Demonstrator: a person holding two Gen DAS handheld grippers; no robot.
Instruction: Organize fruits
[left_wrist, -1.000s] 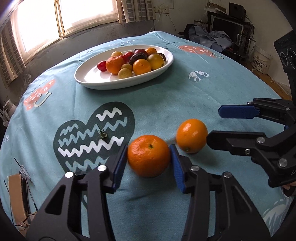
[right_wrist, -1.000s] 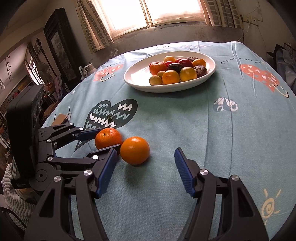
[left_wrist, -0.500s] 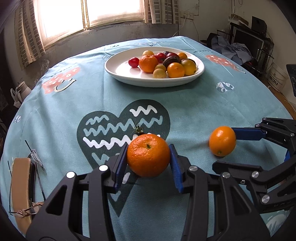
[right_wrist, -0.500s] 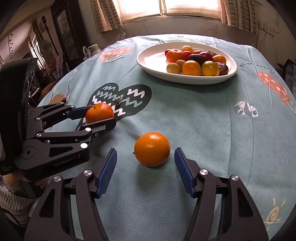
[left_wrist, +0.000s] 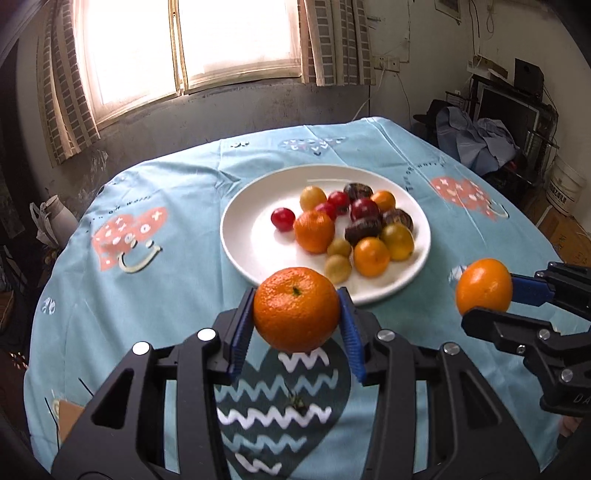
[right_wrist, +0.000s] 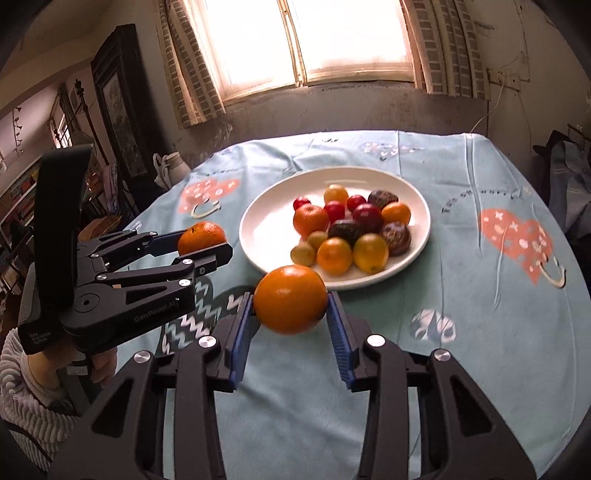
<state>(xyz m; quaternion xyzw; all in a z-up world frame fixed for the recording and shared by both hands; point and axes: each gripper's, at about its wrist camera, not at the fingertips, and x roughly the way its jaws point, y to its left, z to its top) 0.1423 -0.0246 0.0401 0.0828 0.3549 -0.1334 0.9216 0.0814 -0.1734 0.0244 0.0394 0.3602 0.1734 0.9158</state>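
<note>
I have the left tongs (left_wrist: 296, 325) clamped on a dimpled, round orange mandarin (left_wrist: 296, 309), lifted clear of the round table (left_wrist: 155, 280) in its blue patterned cloth, just short of the white oval plate (left_wrist: 255, 236) of mixed small fruit. The right tongs (right_wrist: 290, 317) are closing on a smoother round orange (right_wrist: 290, 299), which sits between the blue pads and is also off the cloth. My worry is that right grip: it looks narrow and near the fruit's middle, so a jolt could roll the orange out. Dropping either fruit onto the crowded heap may scatter the small red and yellow ones (left_wrist: 338, 266) over the plate's shallow rim.
</note>
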